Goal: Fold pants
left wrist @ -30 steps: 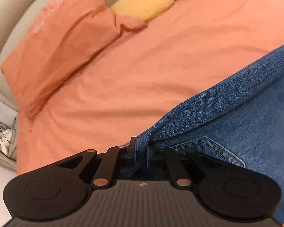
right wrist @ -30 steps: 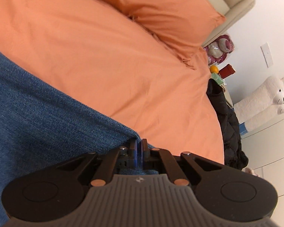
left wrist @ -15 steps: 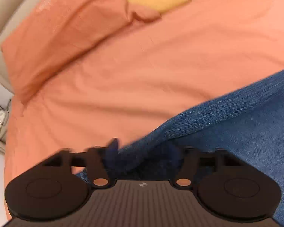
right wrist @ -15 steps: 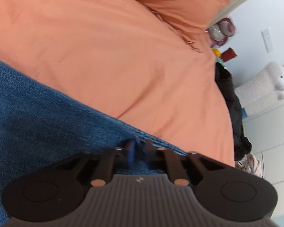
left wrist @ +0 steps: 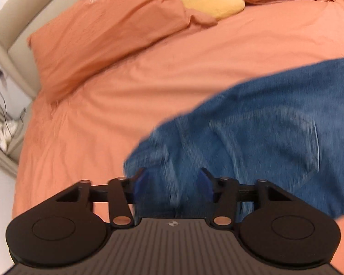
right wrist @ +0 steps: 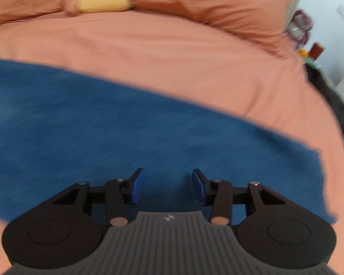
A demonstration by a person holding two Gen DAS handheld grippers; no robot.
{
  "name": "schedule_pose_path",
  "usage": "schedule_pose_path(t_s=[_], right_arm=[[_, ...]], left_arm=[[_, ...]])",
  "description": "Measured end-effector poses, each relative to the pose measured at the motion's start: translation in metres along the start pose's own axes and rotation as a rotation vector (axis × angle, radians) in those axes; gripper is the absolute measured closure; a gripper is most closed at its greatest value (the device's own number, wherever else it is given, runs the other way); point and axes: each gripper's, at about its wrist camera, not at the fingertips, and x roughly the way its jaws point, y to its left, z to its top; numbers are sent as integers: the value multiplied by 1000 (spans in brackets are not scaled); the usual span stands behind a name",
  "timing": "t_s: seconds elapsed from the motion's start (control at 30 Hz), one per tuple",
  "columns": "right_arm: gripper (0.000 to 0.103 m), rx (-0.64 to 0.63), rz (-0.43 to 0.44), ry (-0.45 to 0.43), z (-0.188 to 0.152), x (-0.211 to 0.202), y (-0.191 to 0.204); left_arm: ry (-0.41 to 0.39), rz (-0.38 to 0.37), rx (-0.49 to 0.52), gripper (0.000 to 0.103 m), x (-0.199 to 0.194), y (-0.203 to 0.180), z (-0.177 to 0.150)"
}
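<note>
Blue denim pants [left wrist: 259,142] lie on the orange bed sheet [left wrist: 130,87]. In the left wrist view their pocket end fills the lower right, blurred by motion. My left gripper [left wrist: 173,183] is open and empty, just above the pants' left edge. In the right wrist view the pants [right wrist: 126,133] spread flat across the middle as a wide blue band. My right gripper [right wrist: 167,185] is open and empty, above the denim near its right end.
Orange pillows [left wrist: 107,32] and a yellow cushion [left wrist: 213,2] lie at the head of the bed against a beige headboard [left wrist: 9,32]. A dark garment [right wrist: 334,105] and small objects [right wrist: 309,50] sit off the bed's right side.
Both grippers were shut on the pants' edge; both have opened and let go. The pants now lie on the bed and both grippers have pulled back and up.
</note>
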Motion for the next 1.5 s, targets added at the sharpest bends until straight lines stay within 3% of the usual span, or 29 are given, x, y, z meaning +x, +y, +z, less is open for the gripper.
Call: schedule_pose_path(t_s=[0.13,0.33,0.53,0.63,0.73,0.77,0.8,0.9,1.0,1.07,1.17,1.27,1.33,1.43,1.5], right_arm=[[64,17,89,-9,-24,-13,49],[64,33,158,-19,-34,-28,114],[64,7,112,1,-29,-25,141],[63,7,88,15,-27,-20,149],[63,-9,55,31,-26,-16,156],[63,-13,47,35,-26,-15,158],[63,-18,40,38,-26,-13,160],[63,-38,20,48,-26,-11,165],[62,-49,5,58,-24,-12,168],[62,-48,3,59,-23,-15,169],[63,-62,3,55,-25,-18,171],[62,-40,20,55,-28,-14,167],[62,1,35,71,-29,-8,161],[57,39,50,81,-29,-3,153],[56,42,49,83,-28,-2,149]], left_arm=[[-4,-36,-94,55,-1,13,-30],[4,-71,-279,27,2,42,-64],[29,-281,-636,7,21,89,-107],[47,-408,-848,7,44,102,-128],[20,-473,-988,6,61,101,-144],[-4,-481,-1017,9,62,100,-147],[-32,-491,-1035,23,63,98,-149],[-72,-465,-1047,58,57,95,-145],[-133,-409,-979,73,29,101,-128],[-165,-417,-928,74,8,112,-113],[-125,-362,-770,76,-1,117,-86],[18,-284,-667,77,40,104,-72],[109,-264,-669,76,75,95,-76],[94,-227,-643,73,84,87,-71],[116,-187,-602,60,83,81,-64]])
